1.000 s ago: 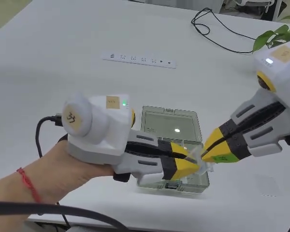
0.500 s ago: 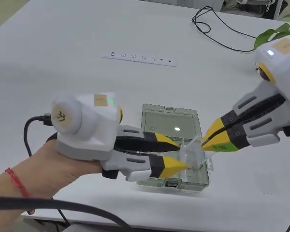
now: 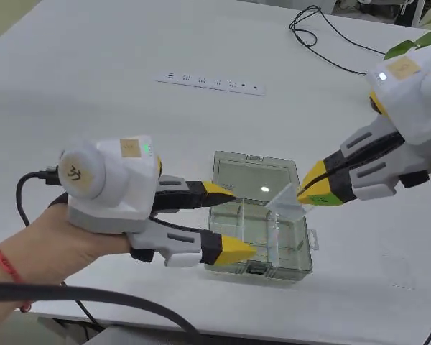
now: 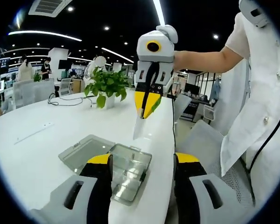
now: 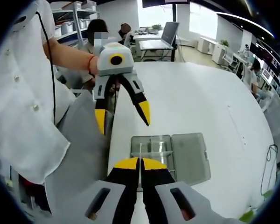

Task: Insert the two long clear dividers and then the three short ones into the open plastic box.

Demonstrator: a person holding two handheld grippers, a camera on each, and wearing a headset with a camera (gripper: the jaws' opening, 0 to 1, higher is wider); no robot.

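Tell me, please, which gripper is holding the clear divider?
The right gripper: its jaws are shut on the divider above the box, while the left gripper is open and empty.

Clear divider (image 3: 286, 204), apparently short, tilted above the open plastic box (image 3: 280, 268)

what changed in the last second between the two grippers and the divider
The left gripper let go of the clear divider: its jaws opened wide and it drew back to the left. The right gripper kept its jaws shut on the divider and lifted it slightly above the box. The box stayed put, lid open.
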